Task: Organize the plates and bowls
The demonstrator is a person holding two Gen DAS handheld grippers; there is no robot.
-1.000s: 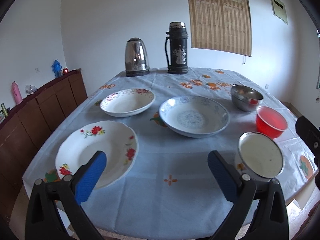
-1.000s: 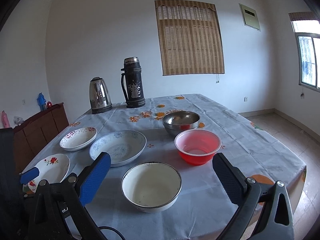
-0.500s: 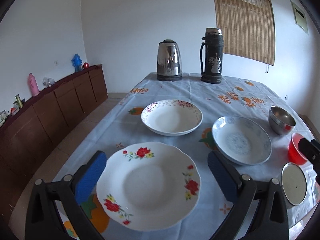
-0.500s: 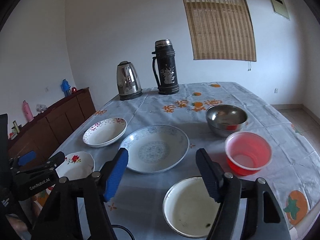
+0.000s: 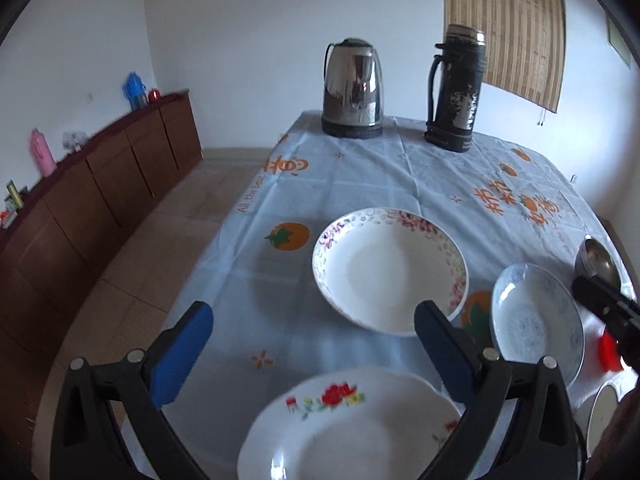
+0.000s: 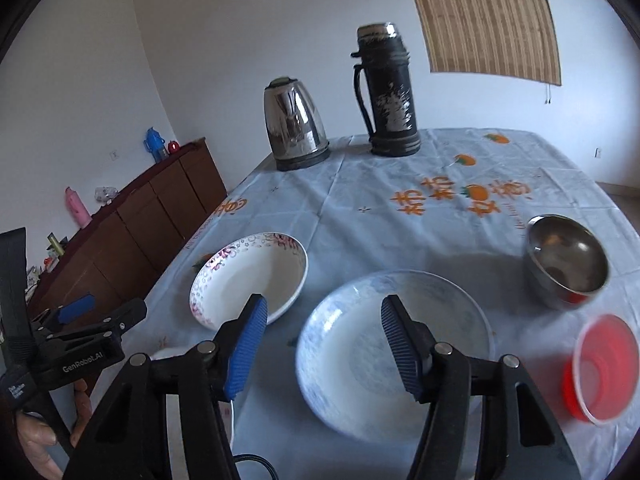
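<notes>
Two tongs [image 5: 312, 344] [image 6: 324, 340] angled down over plates [image 5: 390, 270].

The left gripper [image 5: 312, 346] points forward and downward with its jaws spread wide, the blue pads [image 5: 182, 354] well apart and nothing pressed between them; in the right wrist view its black body shows at the lower left, gripped from below by the person's left hand [image 6: 38, 436]. The right gripper [image 6: 324, 344] also tilts downward, its jaws closing at about half width, with both ribbed blue pads [image 6: 246, 348] bare and clamping nothing.
</notes>
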